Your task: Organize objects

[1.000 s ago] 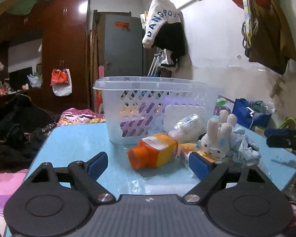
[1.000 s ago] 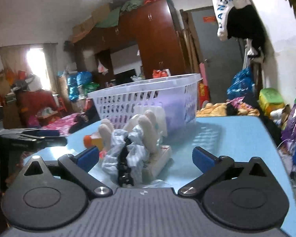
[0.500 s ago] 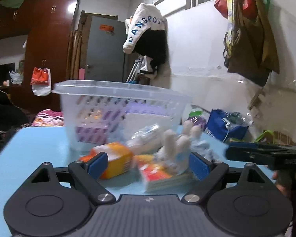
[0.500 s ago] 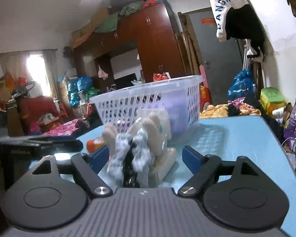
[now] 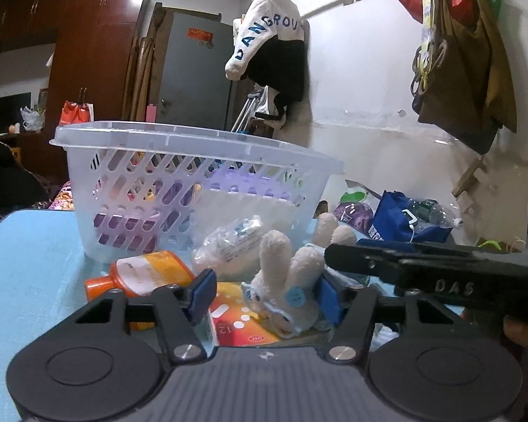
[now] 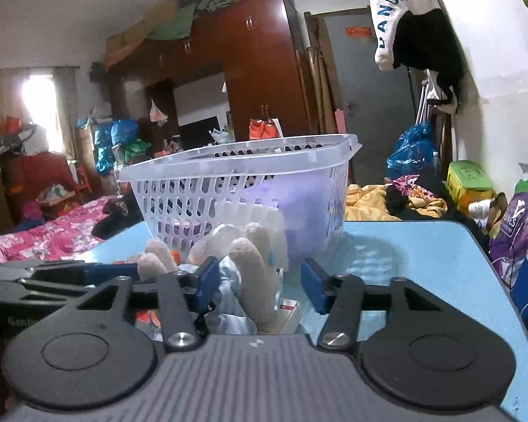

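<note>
Both of your grippers have closed in on the pile since a second ago, and their fingers have narrowed from a wide spread. Your left gripper [image 5: 265, 297] now brackets the plush bunny [image 5: 288, 281]: its blue pads [image 5: 202, 293] stand narrow, one at each side of the toy, though you cannot tell from this view whether they press it. Your right gripper [image 6: 260, 283] comes at the same bunny [image 6: 250, 263] from the other side, fingers partly apart, the left pad close against the toy and the right pad clear of it. The bunny lies on a red-and-orange box [image 5: 239, 320] on the blue table [image 5: 28, 263]. At 10 o'clock of it lies an orange bottle [image 5: 148, 274], at 12 o'clock a clear wrapped packet [image 5: 228, 246], and behind those stands the white slotted basket [image 5: 179, 190].
</note>
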Available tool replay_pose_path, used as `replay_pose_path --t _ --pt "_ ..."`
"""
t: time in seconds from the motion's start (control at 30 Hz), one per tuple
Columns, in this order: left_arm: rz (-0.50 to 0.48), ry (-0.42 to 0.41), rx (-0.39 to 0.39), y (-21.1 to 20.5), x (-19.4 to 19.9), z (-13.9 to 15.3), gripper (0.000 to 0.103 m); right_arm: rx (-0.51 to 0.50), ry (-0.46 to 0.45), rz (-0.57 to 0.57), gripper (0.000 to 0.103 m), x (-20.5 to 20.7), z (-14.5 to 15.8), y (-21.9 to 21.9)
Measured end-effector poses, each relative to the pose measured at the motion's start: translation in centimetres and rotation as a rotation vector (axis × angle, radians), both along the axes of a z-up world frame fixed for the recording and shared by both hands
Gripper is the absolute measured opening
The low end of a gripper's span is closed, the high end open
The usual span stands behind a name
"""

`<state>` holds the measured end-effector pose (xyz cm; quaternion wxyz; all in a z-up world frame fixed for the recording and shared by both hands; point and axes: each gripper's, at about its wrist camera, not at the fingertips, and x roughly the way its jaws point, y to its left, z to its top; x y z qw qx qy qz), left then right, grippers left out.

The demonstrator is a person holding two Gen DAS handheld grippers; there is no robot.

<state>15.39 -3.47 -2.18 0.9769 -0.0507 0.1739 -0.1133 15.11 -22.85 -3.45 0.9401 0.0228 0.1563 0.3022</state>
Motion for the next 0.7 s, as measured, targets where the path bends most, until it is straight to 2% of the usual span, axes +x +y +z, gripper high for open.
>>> replay_pose_path --t 0.1,0.17,0.37,0.7 --pt "0.003 -0.010 0.012 -0.5 0.0 0.0 0.049 -0.023 0.000 0.004 0.033 0.2 0.2 0.4" --pt "-0.015 -0.010 0.004 -0.7 0.2 0.1 0.028 -0.034 0.000 0.011 0.028 0.2 0.1 0.5" --pt "-0.007 -0.042 0.026 -1.1 -0.3 0.2 0.020 -0.050 -0.033 0.016 0.019 -0.7 0.2 0.5" --pt "-0.035 -0.158 0.026 -0.5 -2.7 1.7 0.019 -0.025 -0.092 0.031 0.017 -2.6 2.2 0.5"
